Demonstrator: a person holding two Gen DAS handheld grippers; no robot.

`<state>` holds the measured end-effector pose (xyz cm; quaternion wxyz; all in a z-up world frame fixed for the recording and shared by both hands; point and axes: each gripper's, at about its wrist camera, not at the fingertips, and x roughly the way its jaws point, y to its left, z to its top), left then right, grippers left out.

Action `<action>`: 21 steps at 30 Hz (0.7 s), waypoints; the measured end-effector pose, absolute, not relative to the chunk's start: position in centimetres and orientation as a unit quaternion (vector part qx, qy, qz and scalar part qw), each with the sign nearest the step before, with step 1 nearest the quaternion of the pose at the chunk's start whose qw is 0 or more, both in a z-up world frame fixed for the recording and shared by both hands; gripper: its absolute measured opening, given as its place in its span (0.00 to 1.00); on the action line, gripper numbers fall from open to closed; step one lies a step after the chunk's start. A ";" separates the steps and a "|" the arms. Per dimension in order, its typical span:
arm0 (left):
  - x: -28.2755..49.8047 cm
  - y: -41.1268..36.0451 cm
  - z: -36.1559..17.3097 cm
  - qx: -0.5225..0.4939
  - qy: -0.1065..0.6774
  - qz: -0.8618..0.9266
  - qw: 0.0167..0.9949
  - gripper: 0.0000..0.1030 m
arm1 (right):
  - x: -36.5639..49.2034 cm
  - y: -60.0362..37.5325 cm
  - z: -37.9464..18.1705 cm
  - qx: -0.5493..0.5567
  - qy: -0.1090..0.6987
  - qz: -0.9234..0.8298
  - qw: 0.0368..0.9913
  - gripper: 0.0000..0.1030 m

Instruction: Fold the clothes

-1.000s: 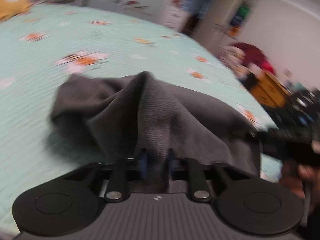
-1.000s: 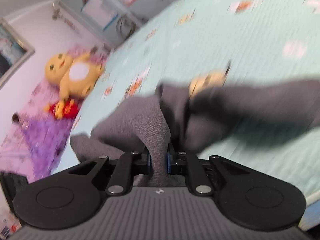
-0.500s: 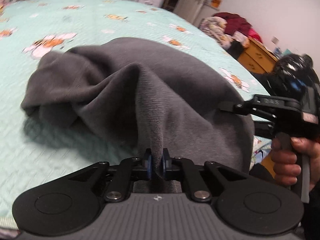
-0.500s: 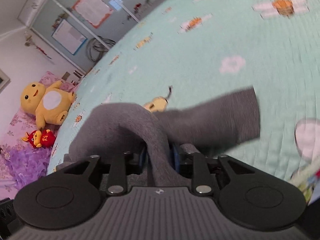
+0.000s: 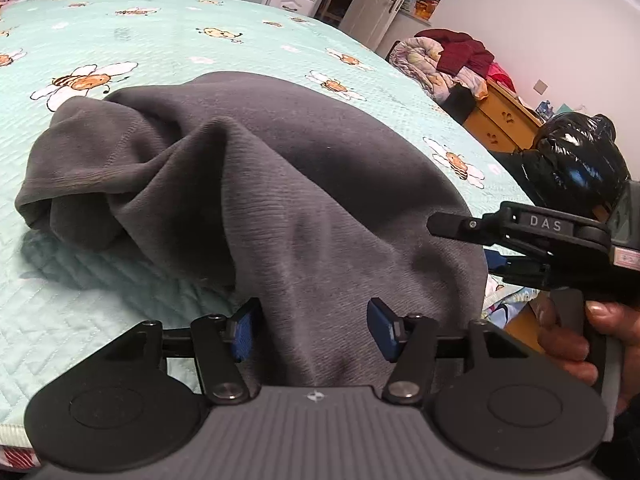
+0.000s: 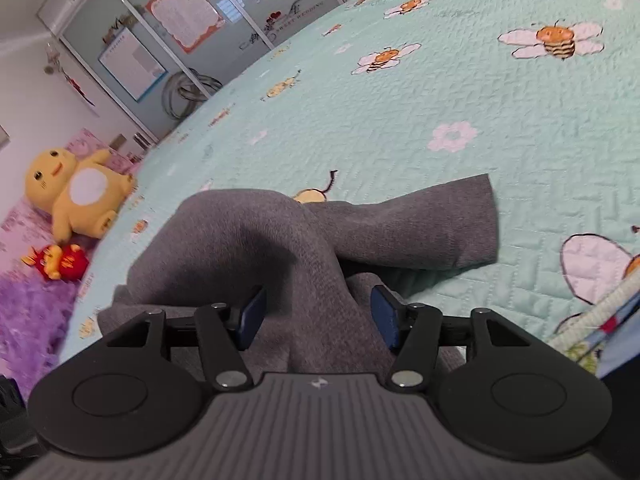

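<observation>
A grey knit garment lies bunched on the mint bedspread near the bed's front edge. My left gripper sits low at its near hem. Its jaws are opening, and slack cloth runs between the blue pads without being pinched. The right gripper, held by a hand, hovers at the garment's right edge. In the right wrist view the right gripper is also opening, with a ridge of the grey garment loose between its fingers. A sleeve stretches to the right.
A yellow plush toy and a small red one lie on a purple cover to the left. A wooden dresser heaped with clothes stands beyond the bed's right side. The bed's edge runs just under both grippers.
Both grippers were shut on folds of the grey garment and have spread their jaws. The garment has come down and settled on the bedspread, and its sleeve now lies flat.
</observation>
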<state>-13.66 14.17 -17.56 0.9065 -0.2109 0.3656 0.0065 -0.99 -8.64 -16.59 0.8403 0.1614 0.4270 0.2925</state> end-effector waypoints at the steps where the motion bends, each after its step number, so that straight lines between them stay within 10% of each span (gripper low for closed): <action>1: -13.6 14.0 -17.7 -0.208 0.366 0.009 0.907 0.60 | -1.2 -8.6 -16.4 0.154 0.427 0.289 0.843 0.58; 12: -14.6 13.8 -17.7 -0.209 0.366 0.045 0.906 0.07 | -4.4 -8.4 -15.5 0.110 0.413 0.286 0.858 0.63; 21: -18.2 14.4 -13.8 -0.217 0.284 0.075 0.931 0.03 | -7.7 -8.8 -14.9 0.113 0.406 0.314 0.851 0.64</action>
